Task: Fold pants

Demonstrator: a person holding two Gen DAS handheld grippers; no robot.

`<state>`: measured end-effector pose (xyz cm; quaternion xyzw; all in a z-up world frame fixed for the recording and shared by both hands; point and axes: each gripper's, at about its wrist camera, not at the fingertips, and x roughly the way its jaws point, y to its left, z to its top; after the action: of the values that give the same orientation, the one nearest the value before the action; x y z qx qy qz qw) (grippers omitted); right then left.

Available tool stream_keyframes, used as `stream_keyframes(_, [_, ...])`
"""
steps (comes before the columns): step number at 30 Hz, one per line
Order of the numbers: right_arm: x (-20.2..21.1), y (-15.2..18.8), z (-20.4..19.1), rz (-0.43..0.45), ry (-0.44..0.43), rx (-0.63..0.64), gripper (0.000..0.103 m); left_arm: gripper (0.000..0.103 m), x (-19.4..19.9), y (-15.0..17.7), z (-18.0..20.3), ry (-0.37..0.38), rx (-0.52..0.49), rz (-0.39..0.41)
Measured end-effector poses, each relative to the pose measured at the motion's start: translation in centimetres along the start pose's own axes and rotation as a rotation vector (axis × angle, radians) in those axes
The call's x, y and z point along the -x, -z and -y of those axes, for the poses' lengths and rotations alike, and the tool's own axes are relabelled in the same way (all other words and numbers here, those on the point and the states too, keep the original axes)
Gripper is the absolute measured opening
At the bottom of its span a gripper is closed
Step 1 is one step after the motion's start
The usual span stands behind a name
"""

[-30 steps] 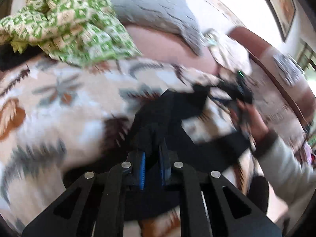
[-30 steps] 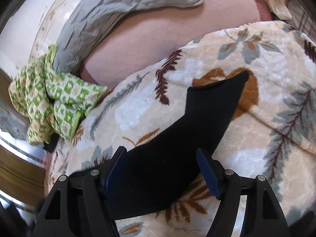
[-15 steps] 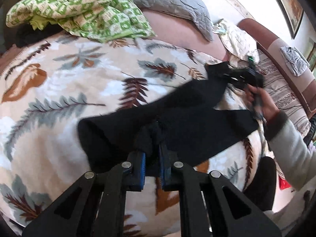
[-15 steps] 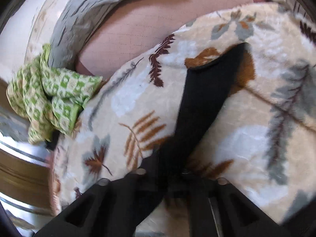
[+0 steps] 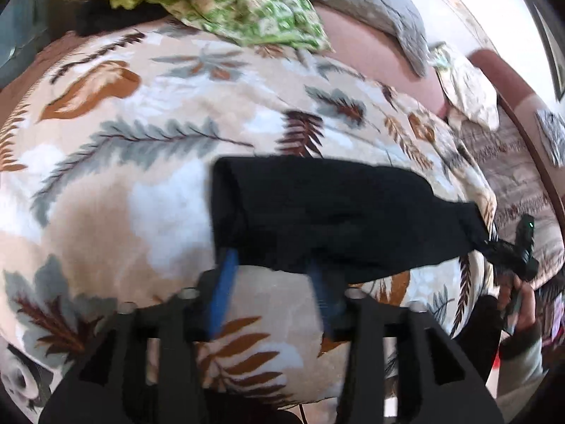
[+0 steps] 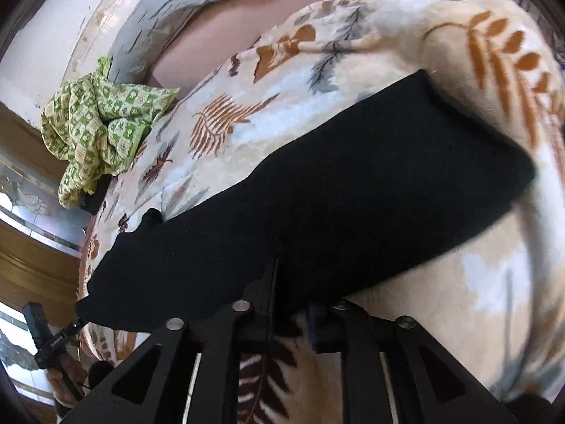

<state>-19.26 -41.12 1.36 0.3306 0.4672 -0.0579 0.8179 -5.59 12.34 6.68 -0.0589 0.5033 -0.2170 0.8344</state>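
The black pants (image 5: 328, 212) lie flat as a long folded strip on the leaf-patterned blanket (image 5: 141, 148). My left gripper (image 5: 272, 282) is open, its blue-padded fingers (image 5: 224, 282) just at the strip's near edge, holding nothing. In the right wrist view the pants (image 6: 335, 205) stretch across the blanket (image 6: 476, 70). My right gripper (image 6: 293, 304) has its jaws a little apart at the pants' near edge; the fabric hides its tips. The right gripper also shows in the left wrist view (image 5: 512, 254), at the strip's far right end.
A crumpled green patterned cloth (image 5: 212, 3) and a grey quilted pillow (image 5: 370, 10) lie at the back of the bed. A pink sheet (image 6: 229, 35) is bare beyond the blanket. A window and wooden frame (image 6: 24, 183) stand at the left.
My left gripper has opened and let go of the pants. The pants have gone from a spread, bunched shape to one flat folded strip. The right gripper has moved down to the strip's end.
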Motion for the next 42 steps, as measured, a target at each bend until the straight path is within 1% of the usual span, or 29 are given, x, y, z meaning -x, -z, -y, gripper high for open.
stream_keyframes(1, [0.9,-0.3,-0.6,0.006,0.008,0.021,0.038,0.064,0.6,-0.1,-0.3,-0.006,0.013,0.017])
stream_keyframes(2, [1.8,-0.4,-1.4,0.017,0.001,0.053,0.043,0.068,1.1,-0.2,-0.6,-0.007,0.029,0.035])
stream_keyframes(4, [2.7,-0.2,-3.3,0.023,-0.037,0.132,0.046,0.075,2.0,-0.5,-1.3,0.007,0.068,0.072])
stream_keyframes(5, [2.8,-0.2,-4.5,0.022,-0.058,0.172,0.052,0.076,2.0,-0.7,-1.5,0.013,0.082,0.079])
stream_keyframes(6, [2.6,-0.1,-6.3,0.027,-0.093,0.220,0.055,0.080,1.9,-1.0,-1.7,0.011,0.097,0.077])
stream_keyframes(9, [0.6,-0.2,-10.1,0.018,-0.173,0.300,0.063,0.081,0.8,-2.2,-1.8,-0.001,0.122,0.066])
stream_keyframes(12, [-3.0,-1.3,-14.2,0.013,-0.171,0.374,0.065,0.081,-0.8,-3.1,-1.7,-0.017,0.118,0.031])
stream_keyframes(14, [-5.5,-2.1,-16.1,-0.007,-0.154,0.404,0.075,0.081,-2.2,-3.5,-1.3,-0.029,0.092,-0.019])
stream_keyframes(17, [-9.0,-2.5,-17.8,-0.067,-0.123,0.467,0.075,0.080,-3.9,-3.3,-0.1,-0.038,0.022,-0.104])
stream_keyframes(18, [-10.2,-2.3,-18.3,-0.108,-0.130,0.495,0.073,0.071,-4.3,-3.1,0.4,-0.029,-0.004,-0.125])
stream_keyframes(19, [-10.8,-2.0,-18.5,-0.128,-0.134,0.514,0.054,0.047,-4.3,-3.0,0.9,-0.012,-0.028,-0.135])
stream_keyframes(20, [-11.0,-1.8,-18.7,-0.122,-0.103,0.538,0.030,0.039,-4.5,-3.1,1.6,-0.031,-0.072,-0.142])
stream_keyframes(21, [-10.9,-1.8,-18.8,-0.095,-0.070,0.563,0.023,0.028,-4.5,-3.3,2.0,-0.062,-0.106,-0.134])
stream_keyframes(22, [-10.5,-2.1,-18.6,-0.075,-0.073,0.556,0.007,0.011,-4.5,-3.7,2.3,-0.071,-0.132,-0.126])
stream_keyframes(23, [-9.9,-2.7,-18.2,-0.063,-0.116,0.510,0.007,0.006,-4.6,-4.4,2.4,-0.035,-0.130,-0.122])
stream_keyframes(25, [-8.6,-3.5,-17.5,-0.022,-0.173,0.455,0.007,0.006,-4.7,-5.8,2.5,-0.015,-0.130,-0.096])
stream_keyframes(27, [-8.1,-3.7,-17.8,0.015,-0.163,0.455,0.007,0.006,-4.7,-7.0,2.9,-0.048,-0.164,-0.044])
stream_keyframes(28, [-8.2,-3.6,-17.9,0.028,-0.154,0.451,0.007,0.006,-4.9,-7.4,3.0,-0.060,-0.172,-0.035])
stream_keyframes(31, [-10.2,-3.0,-17.8,0.015,-0.111,0.430,0.009,0.008,-6.5,-7.2,2.4,-0.106,-0.170,-0.081])
stream_keyframes(32, [-11.1,-2.8,-17.6,-0.008,-0.088,0.431,0.015,0.009,-6.7,-6.6,1.8,-0.114,-0.154,-0.099])
stream_keyframes(33, [-11.6,-2.5,-17.4,-0.037,-0.076,0.430,0.017,0.012,-6.6,-6.2,1.5,-0.109,-0.139,-0.104])
stream_keyframes(34, [-11.5,-2.5,-17.2,-0.045,-0.086,0.417,0.022,0.016,-6.2,-5.9,1.1,-0.110,-0.122,-0.102])
stream_keyframes(35, [-10.7,-2.4,-16.8,-0.032,-0.109,0.402,0.030,0.019,-5.6,-5.5,0.7,-0.116,-0.101,-0.096])
stream_keyframes(36, [-9.6,-2.4,-16.7,-0.015,-0.118,0.397,0.035,0.023,-5.0,-5.3,0.4,-0.119,-0.078,-0.087])
stream_keyframes(37, [-8.7,-2.4,-16.6,0.002,-0.116,0.399,0.045,0.025,-4.0,-5.1,-0.1,-0.109,-0.046,-0.068])
stream_keyframes(38, [-7.6,-2.2,-16.5,0.025,-0.115,0.407,0.048,0.028,-3.4,-5.0,-0.2,-0.102,-0.025,-0.052])
stream_keyframes(39, [-6.6,-1.7,-16.6,0.040,-0.130,0.425,0.048,0.034,-2.7,-4.9,-0.1,-0.096,-0.007,-0.032])
stream_keyframes(40, [-6.0,-1.0,-17.0,0.037,-0.155,0.454,0.048,0.039,-2.1,-4.7,0.1,-0.088,0.000,-0.015])
stream_keyframes(42, [-5.6,0.8,-17.7,0.001,-0.183,0.517,0.048,0.042,-1.5,-4.2,1.2,-0.058,-0.009,0.010])
